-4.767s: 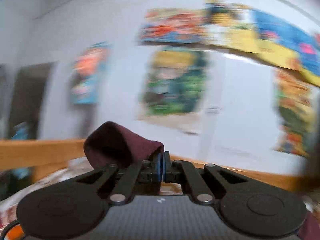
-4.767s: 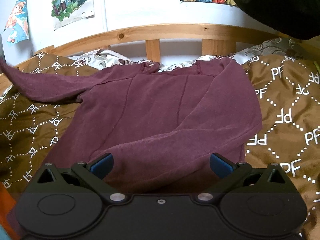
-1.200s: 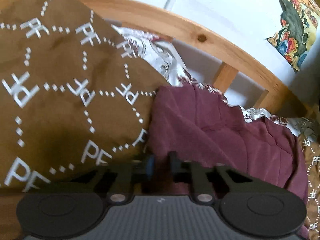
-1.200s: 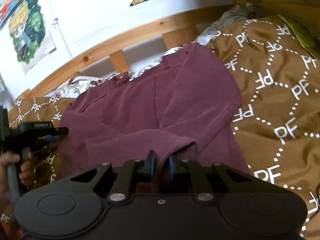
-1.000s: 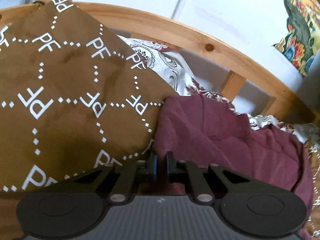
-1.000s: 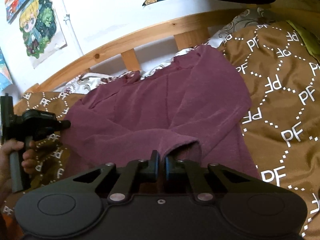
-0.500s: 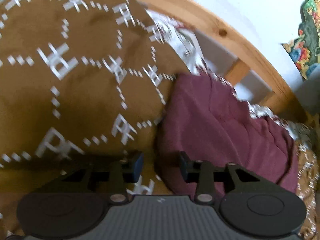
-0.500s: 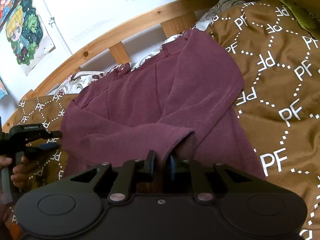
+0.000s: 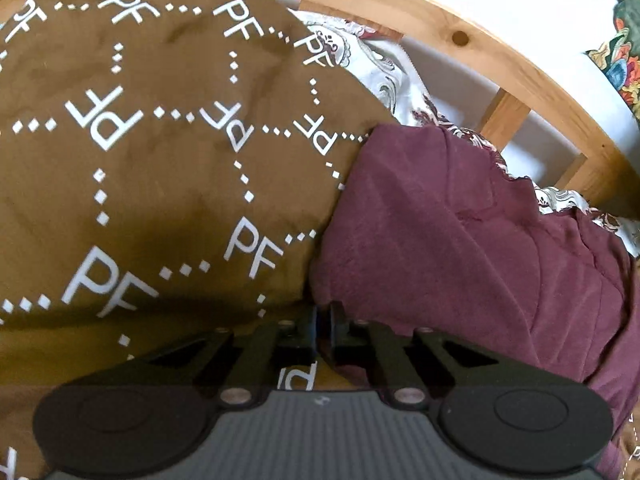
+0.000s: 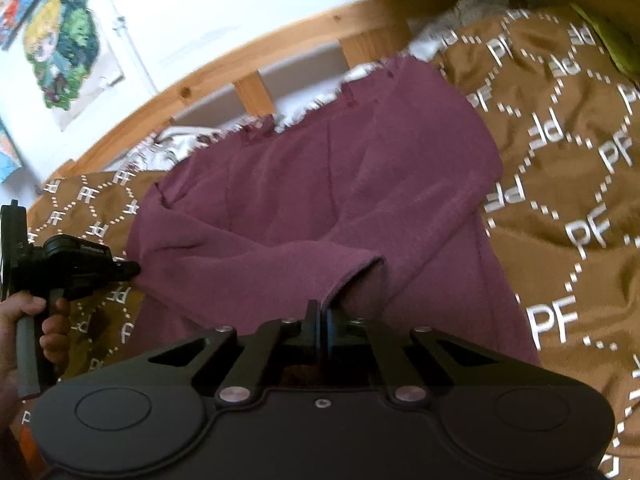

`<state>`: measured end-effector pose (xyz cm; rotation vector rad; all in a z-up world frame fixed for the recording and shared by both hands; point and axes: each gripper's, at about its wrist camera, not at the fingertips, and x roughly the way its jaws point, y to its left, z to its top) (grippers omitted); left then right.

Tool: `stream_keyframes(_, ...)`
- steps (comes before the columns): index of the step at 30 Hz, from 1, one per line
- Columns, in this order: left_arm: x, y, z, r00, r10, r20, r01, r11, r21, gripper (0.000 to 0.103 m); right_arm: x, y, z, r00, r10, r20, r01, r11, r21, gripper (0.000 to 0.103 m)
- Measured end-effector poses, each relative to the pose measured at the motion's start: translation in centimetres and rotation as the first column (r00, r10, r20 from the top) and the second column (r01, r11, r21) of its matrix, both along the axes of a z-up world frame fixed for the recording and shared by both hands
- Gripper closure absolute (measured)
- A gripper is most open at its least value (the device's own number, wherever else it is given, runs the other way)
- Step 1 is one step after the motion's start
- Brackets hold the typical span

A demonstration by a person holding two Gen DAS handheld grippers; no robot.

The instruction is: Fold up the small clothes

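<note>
A maroon sweater (image 10: pixel 320 200) lies flat on the brown patterned blanket (image 10: pixel 580 220), one sleeve folded across its body with the cuff (image 10: pixel 360 272) near me. My right gripper (image 10: pixel 320 312) sits at that cuff; its jaws are closing, all but together, with maroon cloth pinched at the tips. In the left wrist view the sweater (image 9: pixel 460 240) fills the right side. My left gripper (image 9: pixel 323 316) is at the sweater's left edge, its jaws closing to a thin slit on the fold of cloth. The left gripper (image 10: pixel 130 270) also shows in the right wrist view, touching the sweater's side.
A wooden bed rail (image 10: pixel 248 64) runs behind the sweater, with a white patterned pillow (image 9: pixel 380 72) under it. Posters (image 10: pixel 68 44) hang on the wall. A hand (image 10: pixel 24 316) holds the left gripper's handle. A raised brown blanket fold (image 9: pixel 140 140) lies left of the sweater.
Both grippers opened briefly half a second ago and have shut again on the sweater. The left one has dipped a little, to the sweater's side edge.
</note>
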<state>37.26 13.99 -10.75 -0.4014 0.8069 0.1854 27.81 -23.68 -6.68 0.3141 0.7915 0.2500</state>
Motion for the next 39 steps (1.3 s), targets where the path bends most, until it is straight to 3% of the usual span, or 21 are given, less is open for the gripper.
stream_keyframes(2, -0.2, -0.2, 0.2, 1.0, -0.001, 0.0, 0.001, 1.0, 0.007, 0.09, 0.2, -0.5, -0.6, 0.999, -0.018, -0.035, 0.019, 1.0, 0.018, 0.101)
stream_keyframes(5, -0.6, -0.5, 0.6, 1.0, 0.0, -0.013, 0.0, 0.999, 0.04, 0.072, 0.3, -0.9, -0.7, 0.999, -0.024, -0.048, 0.026, 0.999, 0.044, 0.098)
stream_keyframes(8, -1.6, -0.9, 1.2, 1.0, 0.001, -0.015, 0.0, 0.999, 0.054, 0.057, -0.2, -0.8, -0.1, 0.999, -0.026, -0.036, 0.026, 1.0, 0.008, 0.081)
stream_keyframes(10, -2.6, -1.2, 1.7, 1.0, -0.002, -0.007, 0.002, 0.998, 0.058, 0.034, -0.6, -0.7, 0.5, 0.999, -0.024, -0.022, 0.024, 0.999, -0.029, 0.079)
stream_keyframes(12, -3.7, -1.7, 2.5, 1.0, -0.003, 0.008, 0.003, 0.997, 0.073, 0.022, -1.1, -0.9, 1.1, 1.0, -0.021, -0.01, 0.021, 0.998, -0.053, 0.065)
stream_keyframes(18, -7.4, -4.2, 4.9, 0.996, -0.079, 0.034, 0.073, 0.985, 0.158, 0.008, -3.1, -1.8, 3.0, 0.999, 0.02, 0.035, -0.014, 0.986, -0.165, 0.023)
stream_keyframes(22, -11.3, -6.1, 5.8, 0.991, -0.122, 0.064, 0.11, 0.98, 0.166, 0.001, -4.9, -2.0, 4.4, 0.992, 0.06, 0.113, -0.026, 0.96, -0.278, 0.007)
stream_keyframes(26, -15.1, -8.3, 6.2, 0.98, -0.189, 0.054, 0.173, 0.959, 0.223, 0.001, -6.5, -1.8, 6.1, 0.966, 0.155, 0.205, -0.06, 0.911, -0.407, 0.001)
stream_keyframes(29, -17.5, -9.5, 6.5, 0.974, -0.224, 0.042, 0.204, 0.937, 0.283, 0.001, -8.1, -1.2, 7.0, 0.93, 0.276, 0.243, -0.12, 0.852, -0.509, 0.001)
stream_keyframes(32, -19.4, -10.2, 6.6, 0.968, -0.251, 0.029, 0.231, 0.927, 0.297, 0.001, -10.2, -0.6, 7.0, 0.871, 0.432, 0.232, -0.218, 0.765, -0.606, 0.001)
stream_keyframes(36, -20.7, -11.0, 6.2, 0.957, -0.29, 0.004, 0.276, 0.916, 0.292, 0.001, -12.7, 0.3, 6.4, 0.807, 0.549, 0.218, -0.3, 0.698, -0.651, 0.001)
stream_keyframes(39, -21.1, -12.0, 5.8, 0.949, -0.315, -0.024, 0.305, 0.895, 0.326, 0.001, -13.7, 1.7, 5.8, 0.754, 0.635, 0.168, -0.366, 0.62, -0.694, 0.001)
